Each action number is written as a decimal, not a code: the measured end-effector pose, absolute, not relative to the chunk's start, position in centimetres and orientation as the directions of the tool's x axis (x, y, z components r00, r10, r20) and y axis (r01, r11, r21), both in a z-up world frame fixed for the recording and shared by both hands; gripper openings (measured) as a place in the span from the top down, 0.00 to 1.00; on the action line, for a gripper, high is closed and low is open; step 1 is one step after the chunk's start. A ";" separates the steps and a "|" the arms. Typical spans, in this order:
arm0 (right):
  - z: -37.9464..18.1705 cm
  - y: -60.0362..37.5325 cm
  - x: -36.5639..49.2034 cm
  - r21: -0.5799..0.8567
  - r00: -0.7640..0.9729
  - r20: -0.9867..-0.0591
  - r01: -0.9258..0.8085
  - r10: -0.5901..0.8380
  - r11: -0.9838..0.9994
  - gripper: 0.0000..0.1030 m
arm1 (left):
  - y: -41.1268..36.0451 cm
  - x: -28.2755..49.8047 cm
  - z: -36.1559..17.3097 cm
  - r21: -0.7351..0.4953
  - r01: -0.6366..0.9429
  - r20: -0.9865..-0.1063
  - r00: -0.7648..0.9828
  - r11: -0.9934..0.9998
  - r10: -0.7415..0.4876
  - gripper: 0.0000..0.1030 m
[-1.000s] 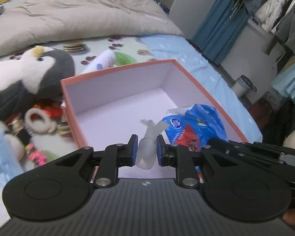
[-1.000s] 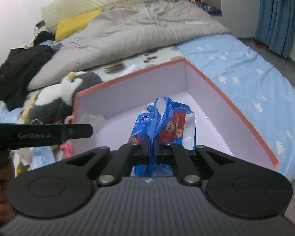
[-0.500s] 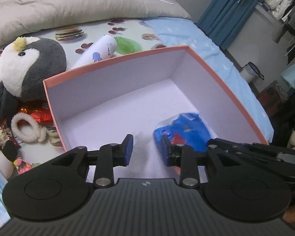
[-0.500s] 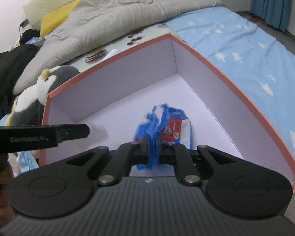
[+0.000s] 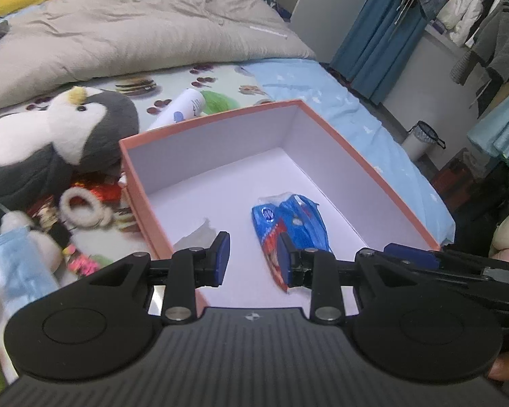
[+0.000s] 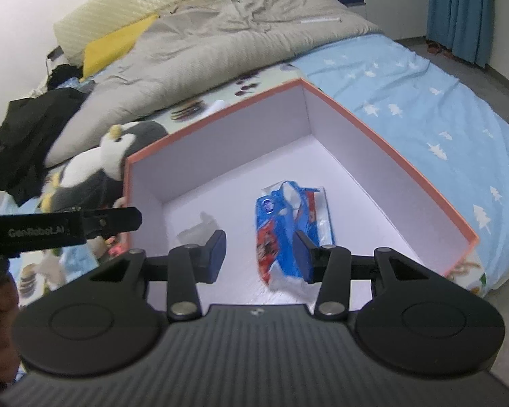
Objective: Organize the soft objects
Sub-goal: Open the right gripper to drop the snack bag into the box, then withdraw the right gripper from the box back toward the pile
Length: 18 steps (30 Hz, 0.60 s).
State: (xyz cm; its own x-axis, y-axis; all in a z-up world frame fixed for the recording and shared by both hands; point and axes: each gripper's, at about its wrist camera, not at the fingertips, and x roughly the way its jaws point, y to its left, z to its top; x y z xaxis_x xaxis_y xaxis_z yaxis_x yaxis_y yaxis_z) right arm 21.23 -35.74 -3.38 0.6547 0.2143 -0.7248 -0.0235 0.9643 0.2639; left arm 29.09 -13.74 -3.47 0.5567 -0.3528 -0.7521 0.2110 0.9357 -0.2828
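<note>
Snack bag [image 6: 290, 229] lies in the orange box [image 6: 383, 146] beside what may be clear plastic [image 6: 196, 232]. Right gripper [image 6: 259, 252], jaws just opening, hangs released above; left gripper [image 5: 252, 259] gapes empty too.

Both matte black plastic handheld grippers I am working with look alike. My left gripper [image 5: 251, 257] has a ribbed dark grey housing across the bottom with a small white logo at its centre, two round black discs with raised inner circles at either side, and angular black linkage arms fixed by shiny silver screws. Its two flat fingers carry dark blue pads [image 5: 222, 259]. My right gripper [image 6: 259, 256] shows the same ribbed body, discs, silver screws and blue pads [image 6: 217, 254]. White lettering reading "GenRobot.AI" runs along the side of the left one.
</note>
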 end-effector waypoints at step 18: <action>0.4 -31.9 9.8 0.247 0.732 -0.643 -0.077 0.223 0.966 0.55 | -9.2 15.4 -0.4 -0.287 0.216 -0.683 0.637 0.933 -0.357 0.66</action>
